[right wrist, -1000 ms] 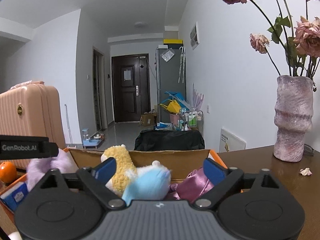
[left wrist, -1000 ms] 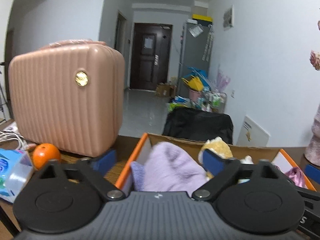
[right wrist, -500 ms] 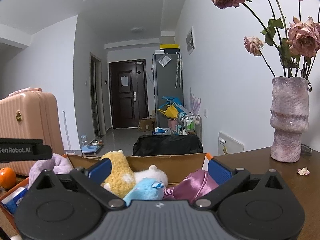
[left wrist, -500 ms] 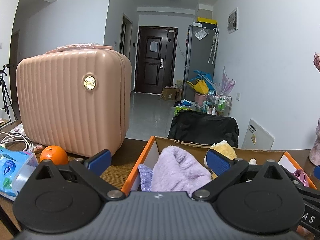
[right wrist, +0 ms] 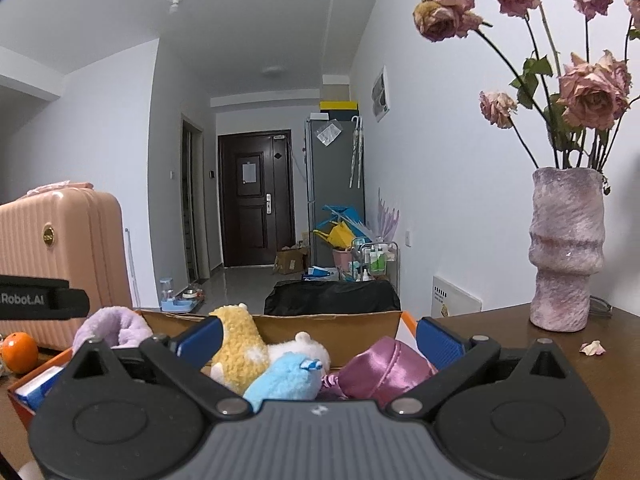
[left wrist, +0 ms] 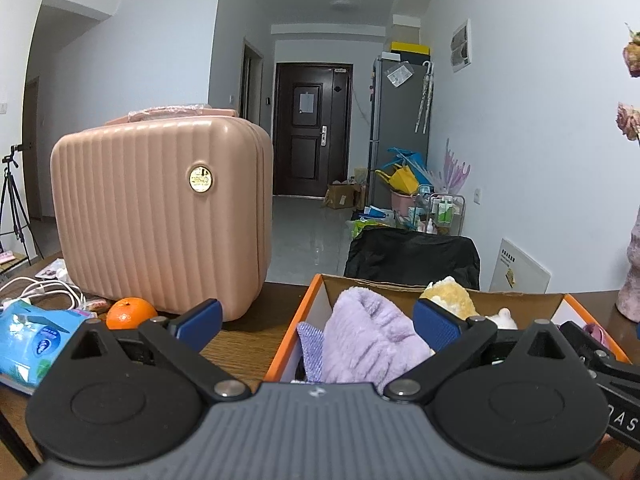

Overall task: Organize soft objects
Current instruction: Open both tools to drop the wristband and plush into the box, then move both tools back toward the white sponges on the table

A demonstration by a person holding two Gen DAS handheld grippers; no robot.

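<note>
On the brown table stands an orange-edged box, and the soft things lie inside it. My left gripper hangs over the near left corner of the box with its blue pads spread wide and nothing between them. Under it I see a lilac towel, piled high at the left end of the box, and a small blue-grey cloth beside it. My right gripper is also wide open and empty, above the right part of the box. Below it lie a yellow plush, a white plush, a light blue plush and a shiny pink pouch, all touching each other. Left of the box stand a pink case and an orange; a blue pack lies near. To the right a vase holds dried roses, and one petal lies on the table.
</note>
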